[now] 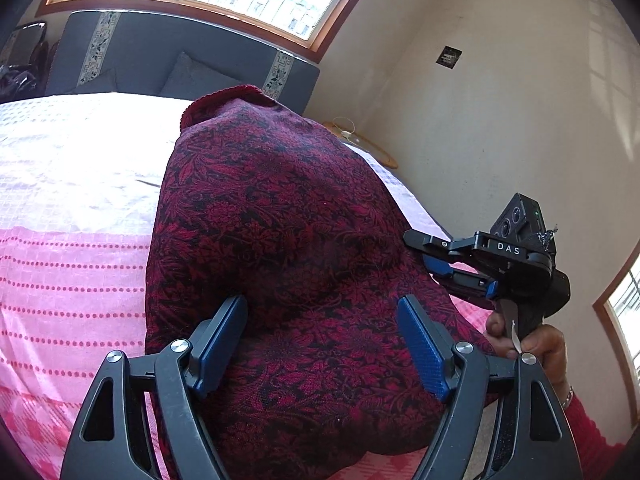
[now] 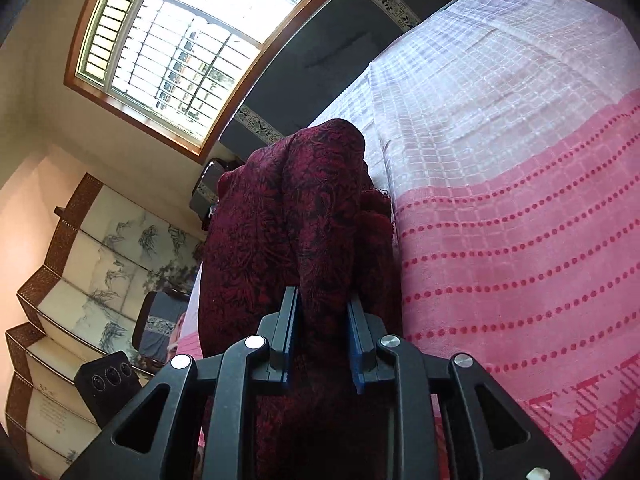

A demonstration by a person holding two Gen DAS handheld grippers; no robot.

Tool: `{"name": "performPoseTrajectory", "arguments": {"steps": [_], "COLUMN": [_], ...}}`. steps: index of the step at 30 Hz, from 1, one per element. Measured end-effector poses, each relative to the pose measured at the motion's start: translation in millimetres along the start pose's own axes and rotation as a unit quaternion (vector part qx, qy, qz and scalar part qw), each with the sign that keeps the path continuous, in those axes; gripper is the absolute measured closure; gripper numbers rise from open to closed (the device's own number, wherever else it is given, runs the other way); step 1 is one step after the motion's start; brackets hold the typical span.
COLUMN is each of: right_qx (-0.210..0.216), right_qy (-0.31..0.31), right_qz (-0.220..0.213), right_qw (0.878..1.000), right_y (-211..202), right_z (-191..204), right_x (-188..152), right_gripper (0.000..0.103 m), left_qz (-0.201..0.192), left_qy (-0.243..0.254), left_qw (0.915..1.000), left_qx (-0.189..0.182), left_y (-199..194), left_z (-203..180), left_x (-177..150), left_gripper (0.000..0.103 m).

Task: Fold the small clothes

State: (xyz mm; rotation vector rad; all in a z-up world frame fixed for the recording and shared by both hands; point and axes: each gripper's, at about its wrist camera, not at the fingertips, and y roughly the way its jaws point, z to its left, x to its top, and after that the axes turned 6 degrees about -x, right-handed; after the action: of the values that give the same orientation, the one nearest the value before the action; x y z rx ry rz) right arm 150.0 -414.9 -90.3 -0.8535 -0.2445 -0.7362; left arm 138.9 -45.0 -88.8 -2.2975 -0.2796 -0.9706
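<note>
Bed (image 1: 72, 264) covered by a pink-and-white checked spread with rows of red dots; it fills most of both views. Behind the bed: dark grey headboard (image 1: 160, 48) with patterned vertical bands; above that a wood-framed barred window (image 2: 168, 52); beige wall to one side of the bed carries a small dark square plate (image 1: 449, 56), content unreadable. Folding screen (image 2: 100, 264) with ink-style plant painting stands off the bed's other side.

Writing: "DAS" in white on the right gripper (image 1: 430, 258) body; nothing else legible.

Red-and-black floral garment (image 1: 280, 240) rises in a bunched mound from the bed, lifted at its near edge. Right gripper closed on a gathered fold of it (image 2: 322, 334); blue pads pinch the cloth. Left gripper (image 1: 322, 344) spread wide, pads either side of the cloth, not pressing it.

Hidden: garment's lower edge cut off by the frame; its type not determinable; right hand (image 1: 528, 340) partly behind the handle.
</note>
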Motion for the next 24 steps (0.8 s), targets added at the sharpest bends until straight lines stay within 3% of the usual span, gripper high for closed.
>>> {"name": "performPoseTrajectory", "arguments": {"steps": [2,4,9,11,12,14,17,21,24], "right_qx": [-0.021,-0.04,-0.052,-0.049,-0.056,-0.066,-0.021,0.109,0.166], "right_qy": [-0.01,-0.011,-0.01,-0.026,-0.041,-0.072,-0.086,-0.072,-0.024], "right_qz": [-0.011,-0.013,0.046,0.057,0.063,0.061,0.059,0.017,-0.005], "right_qw": [1.0,0.999,0.998,0.997,0.996,0.993,0.994,0.991,0.986], "right_y": [-6,-7,18,26,30,34,42,52,61], "right_z": [4,4,3,11,19,37,66,100,82], "right_x": [5,11,23,25,26,28,39,60,61], "right_gripper": [0.068,0.047,0.044,0.053,0.079,0.081,0.083,0.086,0.087], "left_qz": [-0.001,-0.001,-0.001,-0.003,-0.004,-0.015,-0.05,-0.085,-0.082], "left_qy": [-0.01,-0.017,-0.008,-0.004,-0.004,-0.007,-0.031,-0.081,-0.085], "left_qw": [0.9999,0.9998,1.0,1.0,1.0,0.9998,0.9982,0.9931,0.9929], "left_qx": [-0.002,-0.005,0.001,0.005,0.006,0.012,0.01,0.008,0.011], "left_y": [-1,-1,-2,-3,-4,-9,-23,-33,-28], "left_z": [3,6,4,2,1,2,10,26,26], "left_x": [1,0,-4,-6,-6,-8,-10,-4,0], "left_gripper": [0.025,0.025,0.025,0.025,0.025,0.025,0.025,0.025,0.025]}}
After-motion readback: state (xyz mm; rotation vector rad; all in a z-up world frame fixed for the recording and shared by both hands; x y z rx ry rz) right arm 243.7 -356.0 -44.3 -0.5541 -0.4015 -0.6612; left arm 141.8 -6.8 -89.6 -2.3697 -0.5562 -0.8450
